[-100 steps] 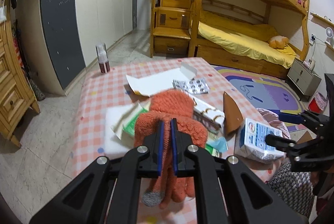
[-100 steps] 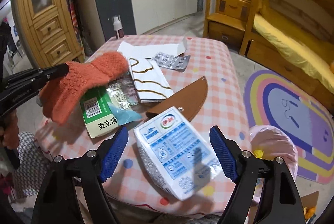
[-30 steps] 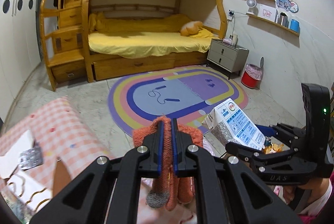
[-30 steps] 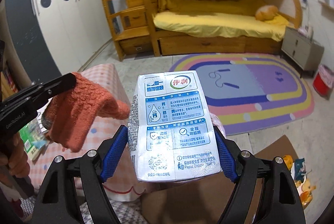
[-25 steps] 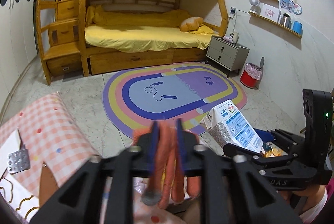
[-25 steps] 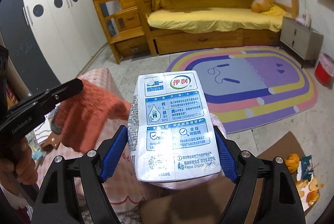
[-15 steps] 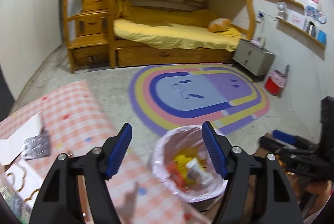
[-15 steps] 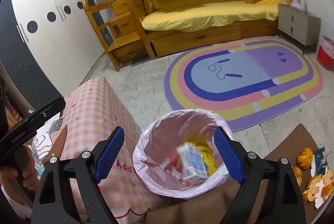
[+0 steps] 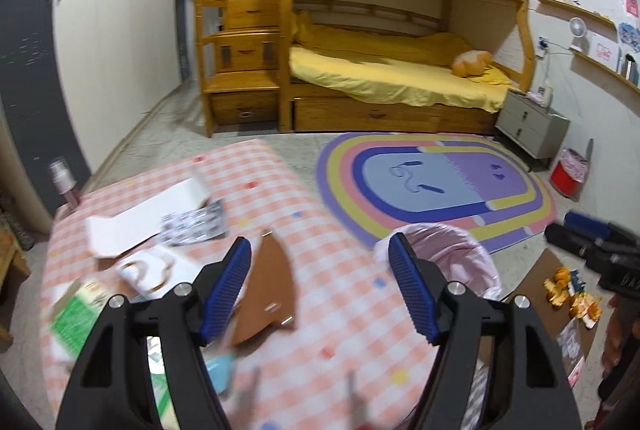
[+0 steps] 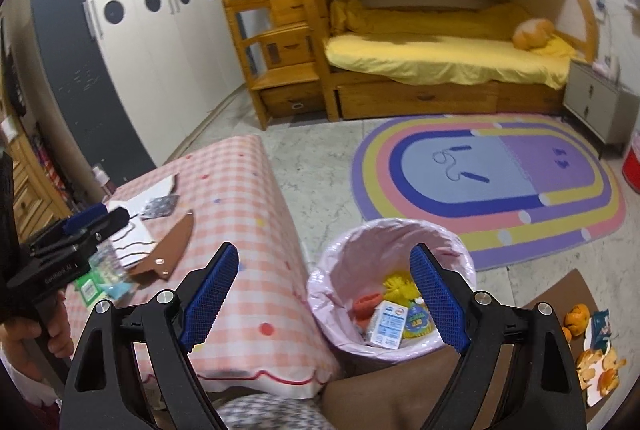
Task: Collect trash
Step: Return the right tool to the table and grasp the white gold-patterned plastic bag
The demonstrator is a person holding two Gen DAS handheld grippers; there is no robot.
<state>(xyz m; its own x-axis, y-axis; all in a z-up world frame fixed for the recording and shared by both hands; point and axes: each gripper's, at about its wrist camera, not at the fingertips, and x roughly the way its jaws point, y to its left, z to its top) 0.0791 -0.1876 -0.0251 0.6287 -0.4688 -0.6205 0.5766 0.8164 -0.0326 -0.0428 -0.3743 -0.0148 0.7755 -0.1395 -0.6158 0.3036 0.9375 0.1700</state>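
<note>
The pink-lined trash bin (image 10: 460,250) stands on the floor beside the checkered table (image 10: 248,189). Inside it lie the white milk carton (image 10: 387,324) and the orange glove (image 10: 366,304). My right gripper (image 10: 324,294) is open and empty above the bin. My left gripper (image 9: 320,286) is open and empty over the table (image 9: 332,230), above a brown leather piece (image 9: 268,286). Blister packs (image 9: 194,224), white paper (image 9: 140,218) and a green box (image 9: 76,318) lie on the table. The bin (image 9: 460,250) shows at the table's right edge.
Orange peels and wrappers (image 10: 592,342) lie on brown cardboard right of the bin. A rainbow rug (image 10: 492,181), a bunk bed (image 10: 440,61) and a wardrobe (image 10: 132,41) lie beyond. A spray bottle (image 9: 64,181) stands at the table's far left corner.
Both grippers opened: the glove and milk carton dropped into the bin. My left gripper has since swung back left over the table.
</note>
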